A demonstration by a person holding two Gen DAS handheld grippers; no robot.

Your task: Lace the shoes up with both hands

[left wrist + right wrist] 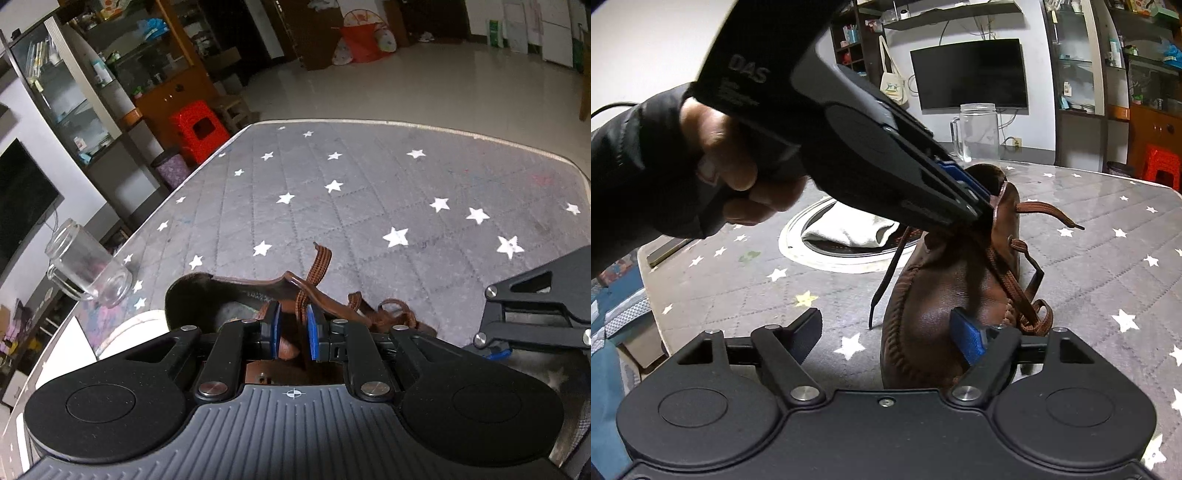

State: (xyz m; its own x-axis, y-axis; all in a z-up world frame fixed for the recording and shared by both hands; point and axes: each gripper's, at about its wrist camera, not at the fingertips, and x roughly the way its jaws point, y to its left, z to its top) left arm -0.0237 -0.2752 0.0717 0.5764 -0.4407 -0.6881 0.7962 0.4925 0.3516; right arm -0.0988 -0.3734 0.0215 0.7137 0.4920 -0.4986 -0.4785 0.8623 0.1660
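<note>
Brown leather, brown flat lace: currently threading, not yet tying. Working on the shoe (942, 295), standing on the grey star-printed table cover (1108, 258), toe toward the right wrist camera, heel toward the glass jar (979, 129).

Reaching in from above with the left gripper (294, 325), carried in a sleeved hand (738, 166), tips at the eyelet edge beside the shoe opening. Showing narrow jaws there, with one strand of the lace (301, 306) running up between the blue pads; not resolving, from either view, whether pinching that strand or merely enclosing it.

Presenting the right gripper (886, 338) spread wide and low at the toe, gripping nothing, one blue pad touching or just beside the leather, the other finger off to the side over the cover.

Showing both lace ends free: one lying out past the top of the shoe, the other trailing down to the cover beside it. Showing slack loops near the toe.

Judging the next move: taking a free end with the wide gripper and feeding toward an open eyelet while steadying the flap with the narrow one. Calling for a grip close to the tip of a limp lace, and for guarding against shoe shift.
</note>
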